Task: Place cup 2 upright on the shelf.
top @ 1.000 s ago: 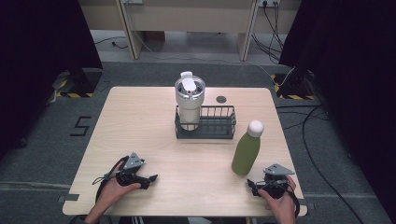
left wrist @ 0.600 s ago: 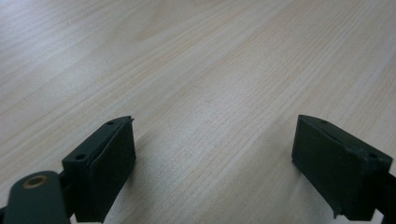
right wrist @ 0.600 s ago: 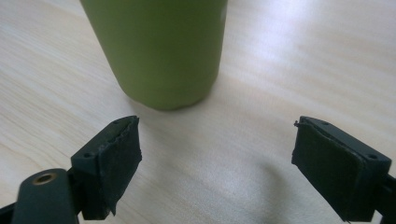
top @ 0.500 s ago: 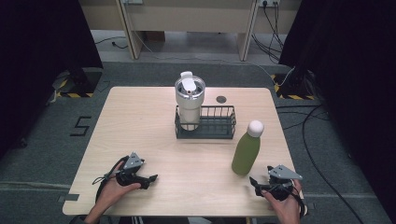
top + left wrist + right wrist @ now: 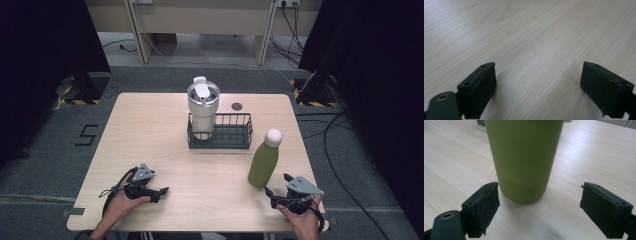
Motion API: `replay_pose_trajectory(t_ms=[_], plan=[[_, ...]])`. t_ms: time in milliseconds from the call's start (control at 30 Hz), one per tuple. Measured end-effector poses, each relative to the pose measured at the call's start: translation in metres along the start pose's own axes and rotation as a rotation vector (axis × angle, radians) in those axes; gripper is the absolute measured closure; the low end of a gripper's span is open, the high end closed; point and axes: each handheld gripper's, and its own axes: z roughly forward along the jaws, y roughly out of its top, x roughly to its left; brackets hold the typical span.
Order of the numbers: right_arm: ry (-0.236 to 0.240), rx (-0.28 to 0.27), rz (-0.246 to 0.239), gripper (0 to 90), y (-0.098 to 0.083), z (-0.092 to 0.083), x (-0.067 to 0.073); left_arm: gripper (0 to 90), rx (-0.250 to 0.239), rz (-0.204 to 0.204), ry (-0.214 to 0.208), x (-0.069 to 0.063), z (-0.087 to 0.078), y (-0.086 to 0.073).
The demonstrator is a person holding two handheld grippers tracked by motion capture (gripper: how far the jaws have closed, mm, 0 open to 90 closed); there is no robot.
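**Green bottle standing just ahead of the open right gripper**

A black wire basket [image 5: 220, 131] is sitting above the centre of the high view, and a white tumbler [image 5: 203, 106] with a lid is standing upright in its left end; the rest of the basket is showing bare wire. A small dark disc [image 5: 237, 106] is lying on the wooden table [image 5: 150, 125] just above the basket's right end.

The green bottle [image 5: 264, 161], white-capped and upright, is standing in the lower right of the high view, outside the basket. The right gripper [image 5: 281, 193] is resting low on the table at the bottom right, jaws spread wide and holding nothing. In the right gripper view the bottle [image 5: 524, 157] is rising at upper centre, its base just beyond the pads and not touching them.

The left gripper [image 5: 161, 192] is lying at the lower left, well apart from the bottle, jaws gaping over bare wood
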Motion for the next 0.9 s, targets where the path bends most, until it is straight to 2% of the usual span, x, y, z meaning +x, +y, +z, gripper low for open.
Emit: replay_pose_trajectory(t_ms=[567, 767, 900], plan=[[0.007, -0.1, -0.025, 15.9, 0.011, 0.003, 0.004, 12.8, 0.001, 0.0, -0.001, 0.0, 0.0, 0.0], [0.015, -0.145, -0.032, 16.6, 0.017, 0.006, 0.006, 12.8, 0.001, 0.0, -0.001, 0.0, 0.0, 0.0], [0.029, -0.156, -0.026, 16.6, 0.017, 0.008, 0.007, 12.8, 0.001, 0.0, -0.001, 0.0, 0.0, 0.0]])
